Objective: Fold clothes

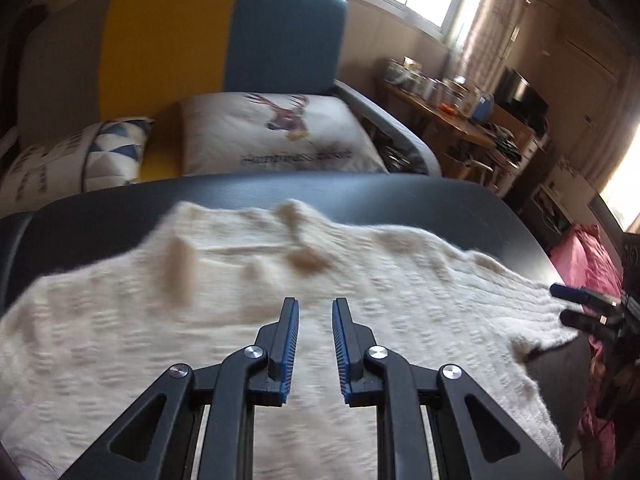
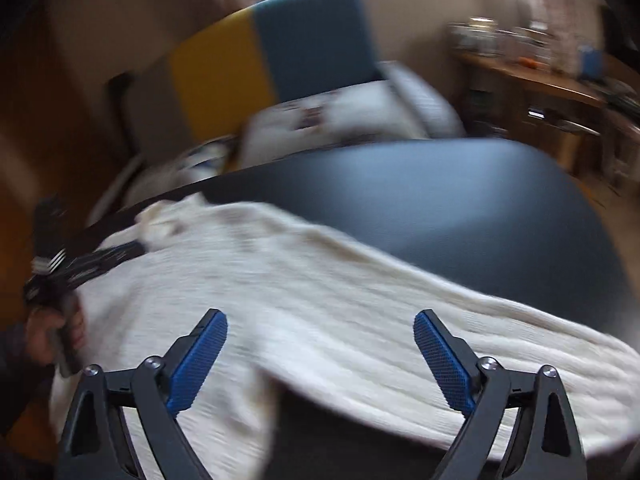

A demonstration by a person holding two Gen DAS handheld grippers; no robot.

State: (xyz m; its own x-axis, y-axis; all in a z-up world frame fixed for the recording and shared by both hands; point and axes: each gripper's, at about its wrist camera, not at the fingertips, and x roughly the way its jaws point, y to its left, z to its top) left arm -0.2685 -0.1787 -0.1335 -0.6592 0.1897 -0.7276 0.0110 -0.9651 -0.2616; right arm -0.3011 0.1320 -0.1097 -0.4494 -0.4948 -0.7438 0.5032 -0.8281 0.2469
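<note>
A cream knit garment [image 1: 248, 304] lies spread and rumpled on a dark round table [image 1: 280, 192]. My left gripper [image 1: 315, 304] hovers over its middle, jaws a little apart with nothing between them. In the left wrist view my right gripper [image 1: 568, 304] shows at the garment's right edge, jaws apart. In the right wrist view the garment [image 2: 320, 280] runs across the table [image 2: 460, 208], one part hanging over the near edge. My right gripper [image 2: 320, 320] is wide open above it. My left gripper [image 2: 80, 264] shows blurred at the far left.
A yellow and blue sofa [image 1: 224, 36] with two printed cushions [image 1: 280, 132] stands behind the table. A cluttered wooden desk [image 1: 452, 116] stands at the right under a window. Pink fabric [image 1: 588, 256] lies beyond the table's right edge.
</note>
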